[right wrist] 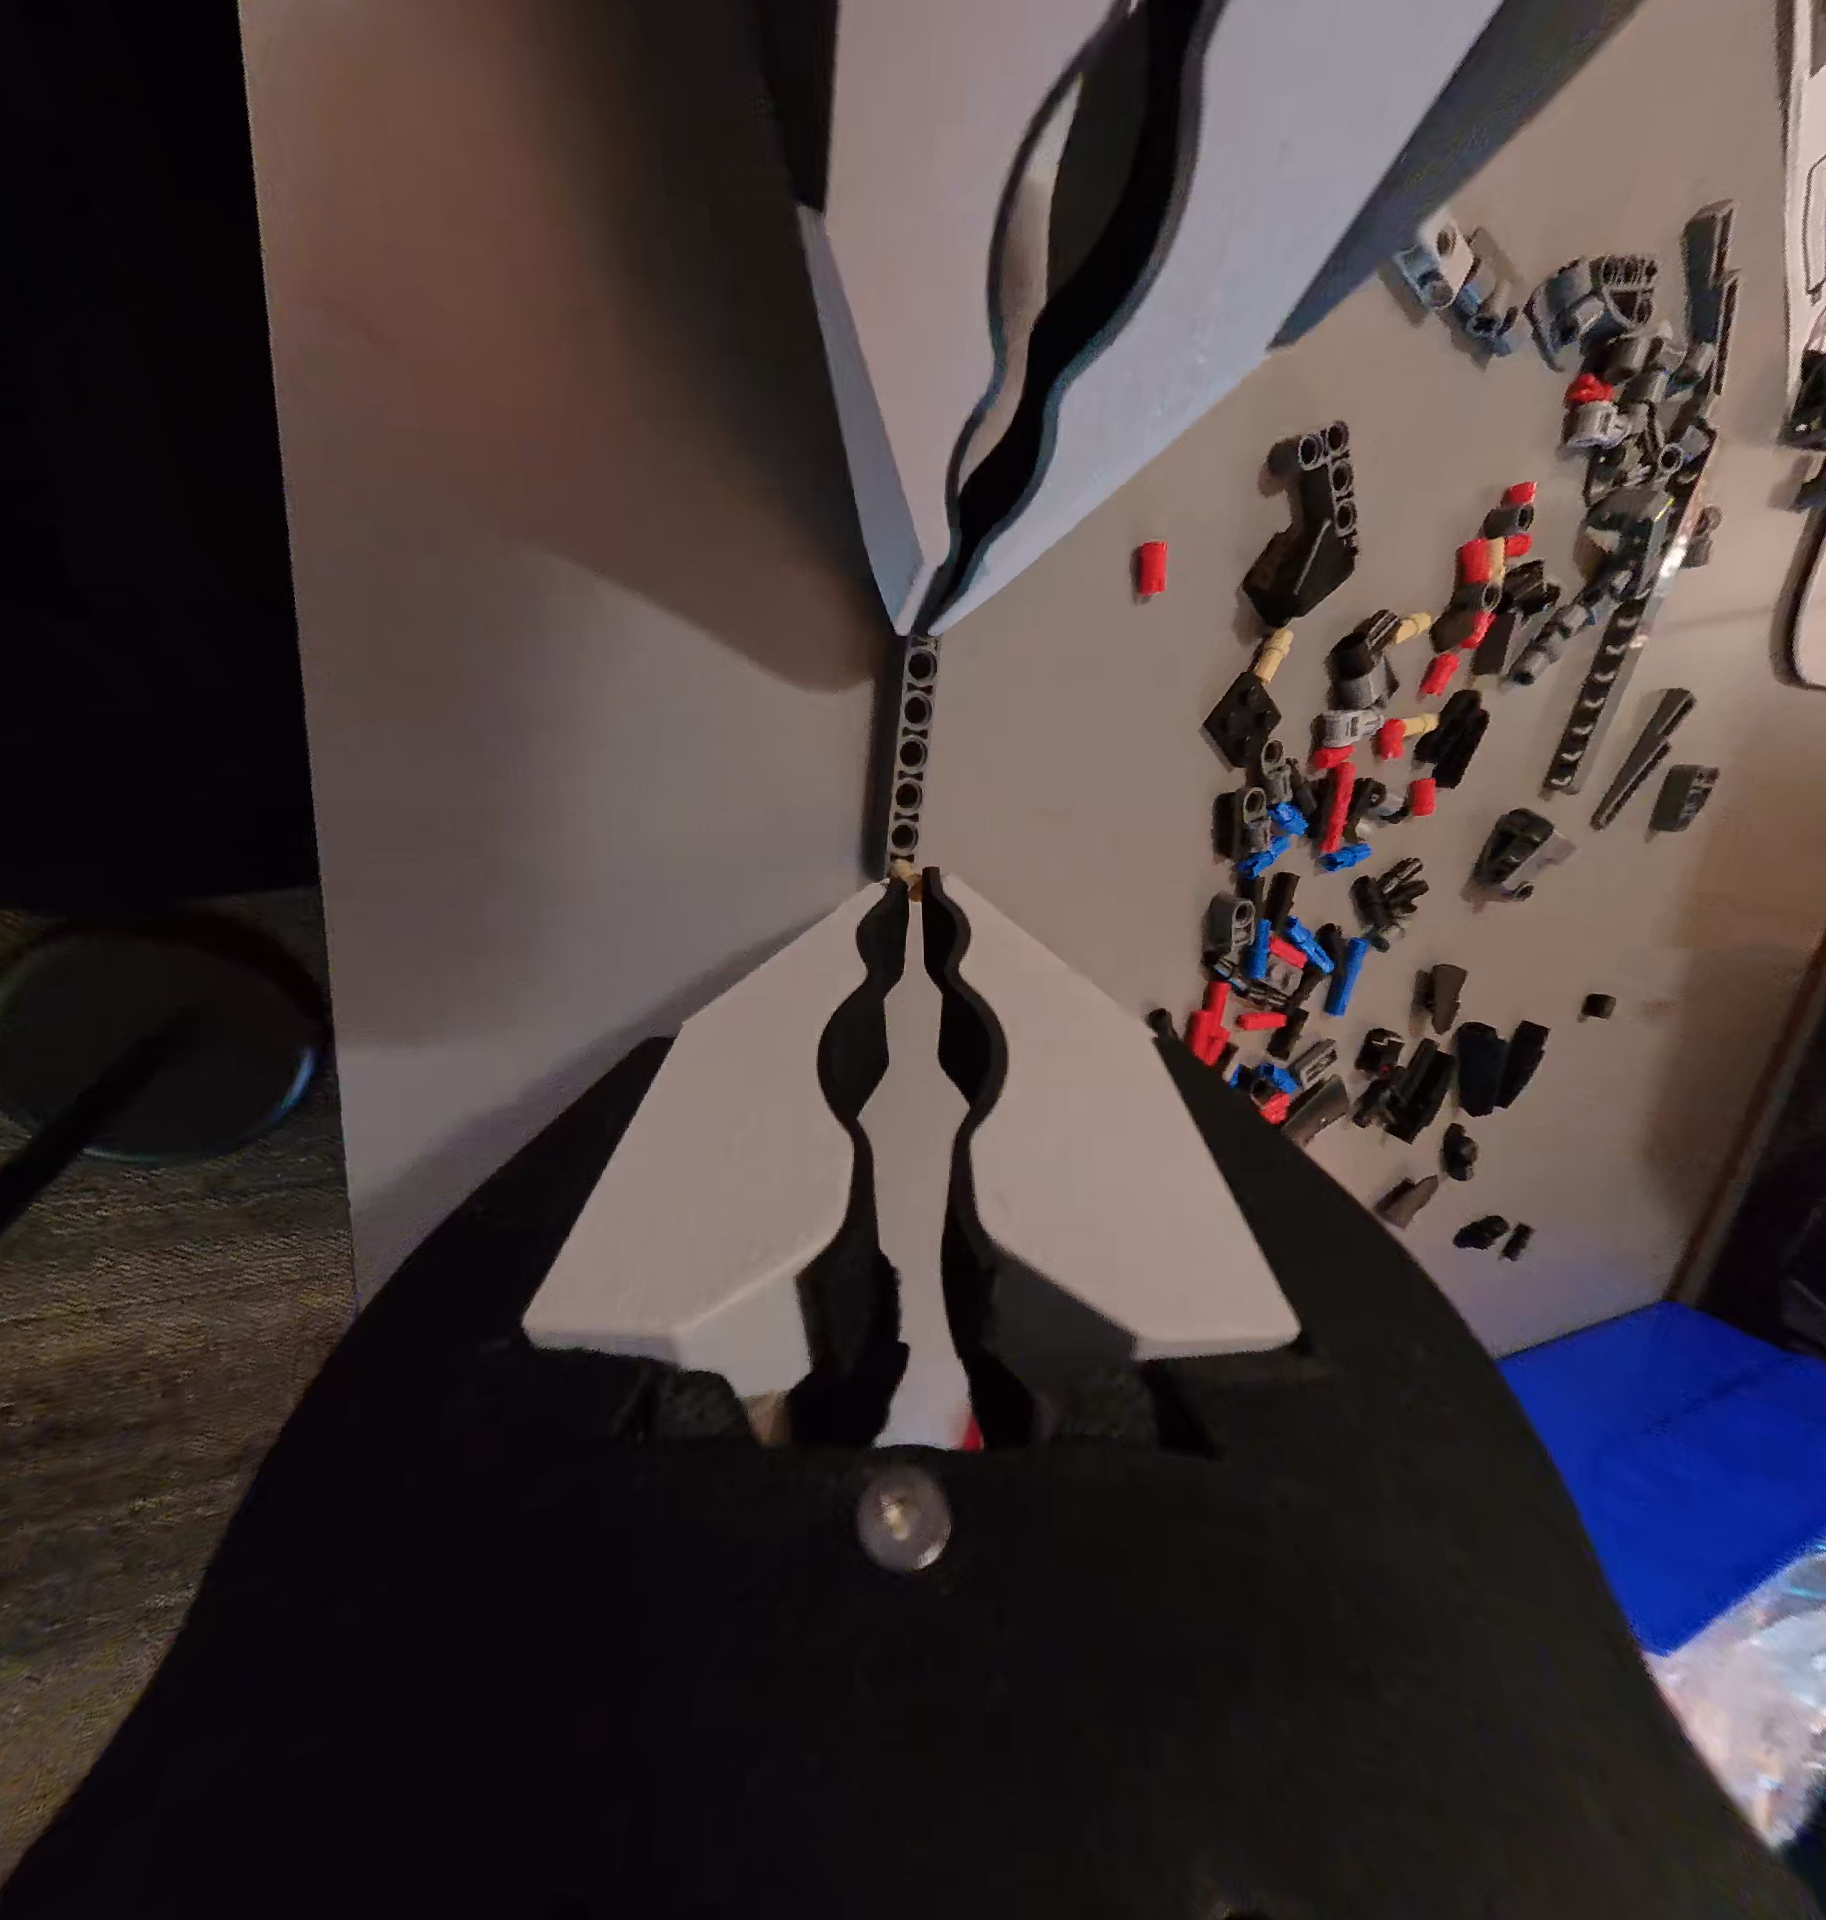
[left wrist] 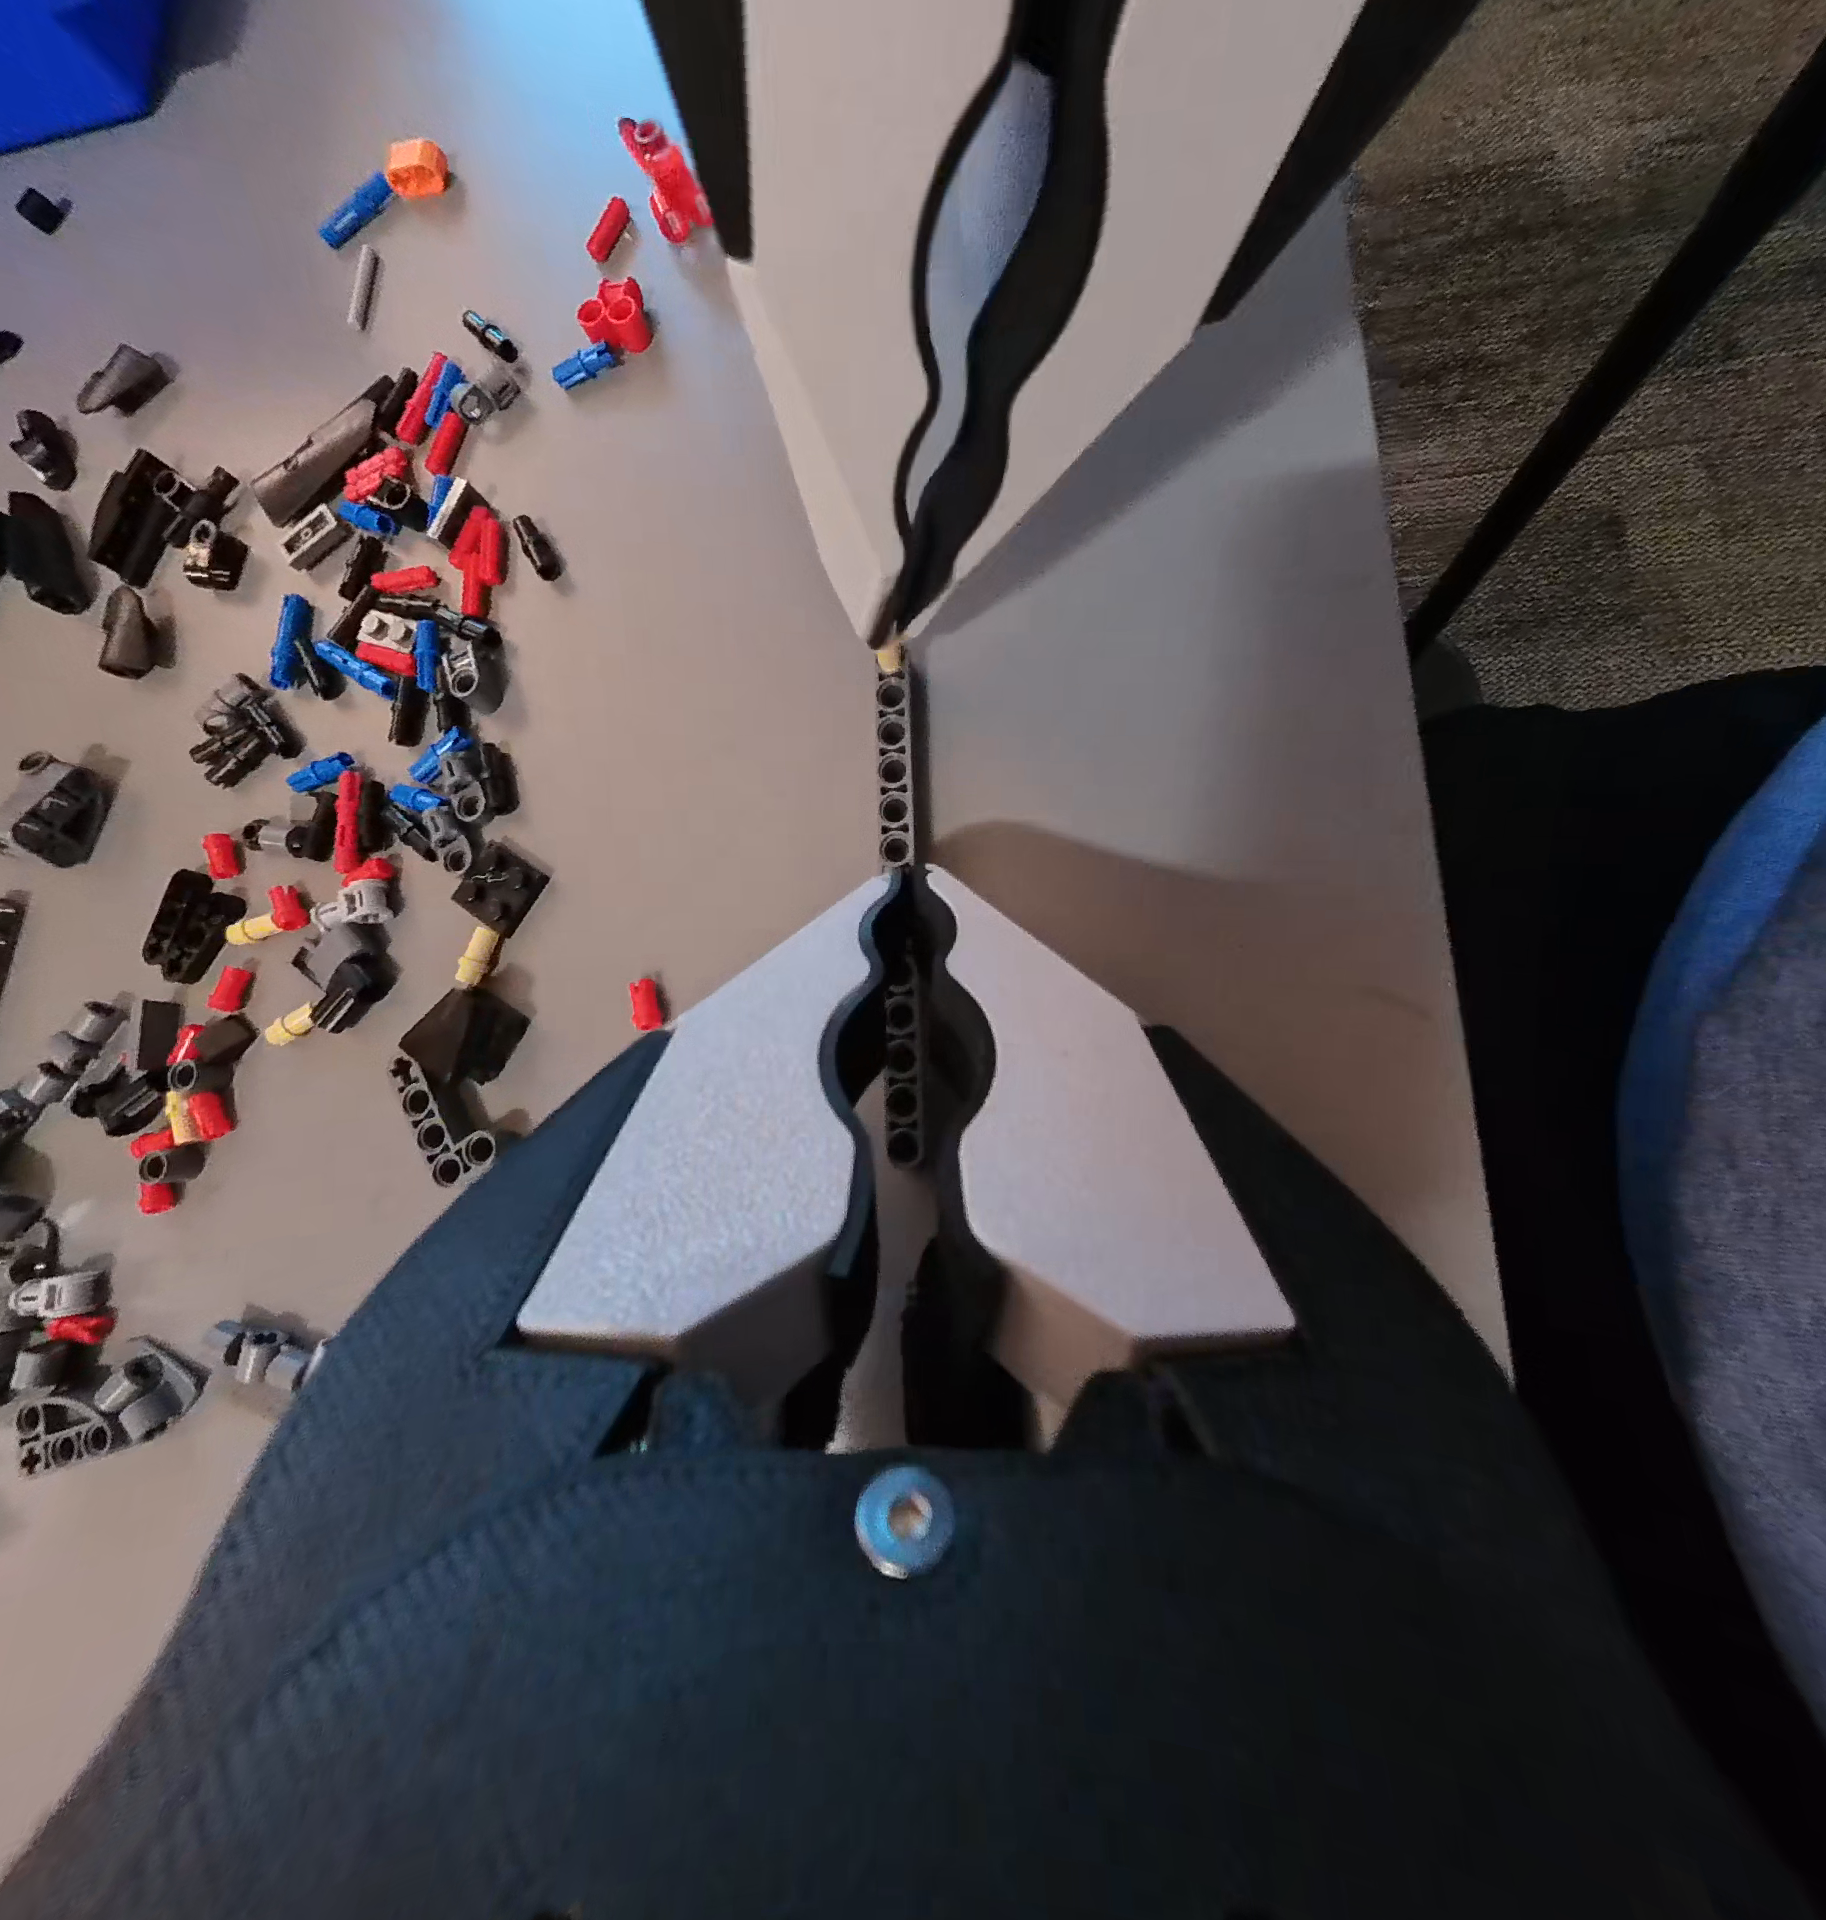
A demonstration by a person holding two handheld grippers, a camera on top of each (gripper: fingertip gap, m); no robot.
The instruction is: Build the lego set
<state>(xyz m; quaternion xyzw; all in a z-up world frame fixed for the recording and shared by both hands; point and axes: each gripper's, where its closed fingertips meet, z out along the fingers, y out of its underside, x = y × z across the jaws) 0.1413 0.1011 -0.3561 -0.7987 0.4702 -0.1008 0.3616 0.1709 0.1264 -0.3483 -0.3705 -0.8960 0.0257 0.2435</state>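
One black holed beam (left wrist: 894,769) was held above the tabletop (left wrist: 680,623) between two grippers: the left gripper (left wrist: 896,883) clamped its end, the right gripper (right wrist: 911,885) pinched one tan pin (right wrist: 909,879) at its opposite end.

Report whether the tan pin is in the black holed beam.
Cannot tell: tan pin meets black holed beam's end, seating hidden.

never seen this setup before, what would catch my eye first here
Dead centre, the two grippers meet tip to tip: the left gripper is shut on a long black holed beam, and the right gripper pinches a small tan pin at the beam's far end. Beside them, loose red, blue, black and grey pieces lie scattered across the pale table.
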